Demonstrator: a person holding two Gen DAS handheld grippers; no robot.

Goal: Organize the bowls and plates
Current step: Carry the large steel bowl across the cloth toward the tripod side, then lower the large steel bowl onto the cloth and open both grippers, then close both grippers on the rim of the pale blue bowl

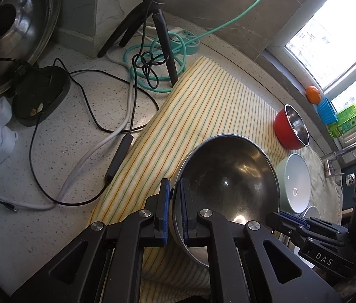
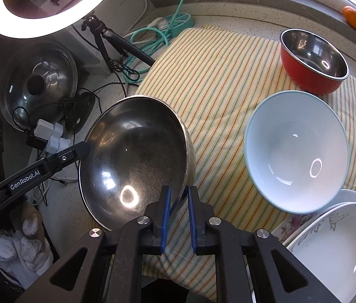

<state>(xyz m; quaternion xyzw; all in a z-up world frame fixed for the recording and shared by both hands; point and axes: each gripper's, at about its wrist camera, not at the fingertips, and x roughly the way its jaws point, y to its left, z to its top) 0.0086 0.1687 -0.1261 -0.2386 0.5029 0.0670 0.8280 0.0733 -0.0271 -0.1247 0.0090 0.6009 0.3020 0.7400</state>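
Setting down: steel bowl (image 1: pixel 228 189), lower centre.
Left gripper (image 1: pixel 175 212): clamped on rim.
Right gripper (image 2: pixel 178 214): narrow, rim between, barely gripping.
Next: likely release gently.

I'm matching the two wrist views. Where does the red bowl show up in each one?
Left wrist view: the red bowl sits at the right, on the striped cloth below the window.
Right wrist view: the red bowl sits at the upper right, beyond the pale blue bowl.
Shared landmark: the orange on the sill.
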